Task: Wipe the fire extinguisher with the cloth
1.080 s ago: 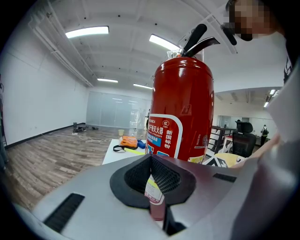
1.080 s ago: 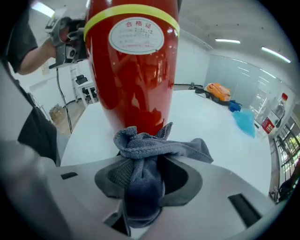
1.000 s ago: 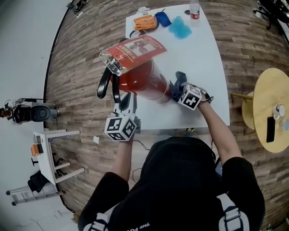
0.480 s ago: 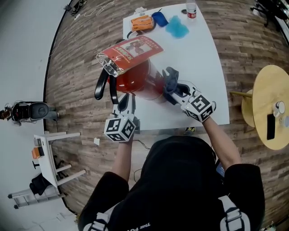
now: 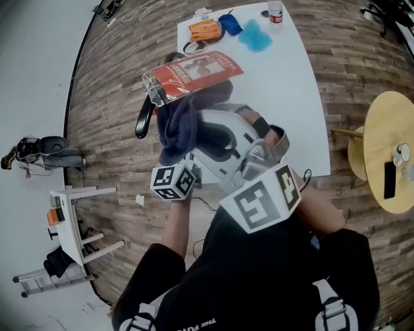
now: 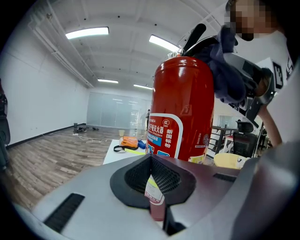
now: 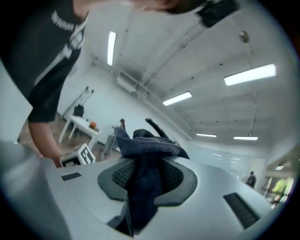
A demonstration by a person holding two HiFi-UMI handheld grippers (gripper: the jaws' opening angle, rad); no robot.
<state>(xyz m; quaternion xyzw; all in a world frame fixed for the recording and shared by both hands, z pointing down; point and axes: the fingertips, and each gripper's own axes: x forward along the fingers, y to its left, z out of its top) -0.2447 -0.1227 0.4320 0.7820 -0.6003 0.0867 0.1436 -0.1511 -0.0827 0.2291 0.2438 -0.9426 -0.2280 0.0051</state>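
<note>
A red fire extinguisher (image 6: 183, 117) stands upright on the near left part of the white table (image 5: 291, 97). A red and white tag (image 5: 194, 74) and a black handle (image 5: 147, 119) sit at its top. My right gripper (image 5: 193, 129) is raised high, shut on a dark blue cloth (image 5: 178, 126), and the cloth drapes over the extinguisher's top and hides most of the body. The same cloth (image 7: 145, 159) hangs between the jaws in the right gripper view. My left gripper (image 5: 184, 161) sits low against the extinguisher's near side, jaws together except for a thin slit that shows the red body.
At the table's far end lie an orange item (image 5: 204, 30), a dark blue item (image 5: 229, 24), a light blue cloth (image 5: 253, 37) and a bottle (image 5: 277, 11). A round wooden table (image 5: 388, 129) stands to the right, a small white stand (image 5: 71, 220) on the floor to the left.
My right gripper rose from the extinguisher's lower right side to above its top, and carried the cloth over the head. The left gripper has stayed by the base.
</note>
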